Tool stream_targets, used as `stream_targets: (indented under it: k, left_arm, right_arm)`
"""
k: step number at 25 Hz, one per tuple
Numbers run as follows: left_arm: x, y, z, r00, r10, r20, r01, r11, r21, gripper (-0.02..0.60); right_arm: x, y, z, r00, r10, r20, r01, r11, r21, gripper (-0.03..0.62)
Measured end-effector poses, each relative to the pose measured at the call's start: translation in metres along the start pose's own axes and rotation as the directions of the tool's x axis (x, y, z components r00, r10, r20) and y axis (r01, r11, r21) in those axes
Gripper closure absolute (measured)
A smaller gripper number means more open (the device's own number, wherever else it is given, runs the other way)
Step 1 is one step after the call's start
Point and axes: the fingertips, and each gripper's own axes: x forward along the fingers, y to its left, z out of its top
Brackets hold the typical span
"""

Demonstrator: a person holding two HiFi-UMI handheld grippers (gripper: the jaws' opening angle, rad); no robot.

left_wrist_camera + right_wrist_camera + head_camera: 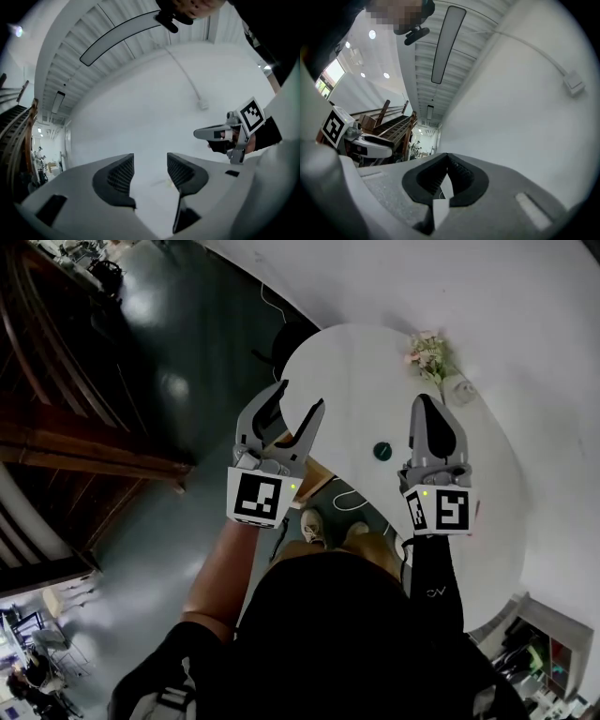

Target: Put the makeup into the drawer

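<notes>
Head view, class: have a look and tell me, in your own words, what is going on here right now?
A person stands beside a white table, holding a gripper in each hand, both held up in front of the body. The left gripper has its jaws apart with nothing between them. The right gripper has its jaws together and is also empty. On the table sit a small dark round object and some flowers. Neither gripper touches anything, so the putting away looks not yet begun.
</notes>
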Motion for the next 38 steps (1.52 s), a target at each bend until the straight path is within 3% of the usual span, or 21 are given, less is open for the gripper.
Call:
stream_targets:
  k: [6, 17, 22, 25, 27, 29, 33, 38]
  left_arm:
    - [0.024, -0.054, 0.012, 0.992, -0.112, -0.058, 0.119, 0.983, 0.138, 0.36]
    - [0.065, -0.17, 0.012, 0.964, -0.263, -0.047, 0.264, 0.964, 0.022, 0.36]
    - [0.068, -0.194, 0.005, 0.962, -0.26, -0.08, 0.258, 0.966, -0.033, 0.36]
    - [0.069, -0.2, -0.016, 0.951, -0.28, -0.135, 0.275, 0.96, -0.054, 0.36]
    - [0.072, -0.208, -0.052, 0.926, -0.31, -0.214, 0.295, 0.95, -0.099, 0.362]
    - [0.074, -0.217, -0.1, 0.885, -0.336, -0.321, 0.304, 0.941, -0.147, 0.369]
    - [0.066, -0.23, -0.201, 0.768, -0.349, -0.537, 0.282, 0.937, -0.206, 0.373]
    - [0.056, -0.242, -0.282, 0.633, -0.367, -0.682, 0.242, 0.93, -0.277, 0.391]
  right_arm:
    - [-0.026, -0.027, 0.006, 0.999, -0.034, 0.011, 0.034, 0.999, -0.004, 0.589]
    - [-0.114, -0.115, 0.002, 0.978, -0.211, -0.002, 0.211, 0.978, 0.0, 0.589]
    - [-0.128, -0.133, -0.003, 0.976, -0.217, 0.005, 0.217, 0.976, 0.012, 0.589]
    - [-0.127, -0.131, -0.007, 0.98, -0.201, 0.001, 0.201, 0.979, 0.018, 0.589]
    - [-0.127, -0.129, -0.011, 0.982, -0.191, -0.008, 0.191, 0.981, 0.021, 0.589]
    - [-0.127, -0.127, -0.015, 0.983, -0.181, -0.02, 0.181, 0.983, 0.023, 0.589]
    - [-0.127, -0.115, -0.026, 0.986, -0.155, -0.062, 0.157, 0.987, 0.025, 0.589]
    - [-0.127, -0.104, -0.039, 0.984, -0.139, -0.109, 0.142, 0.99, 0.016, 0.589]
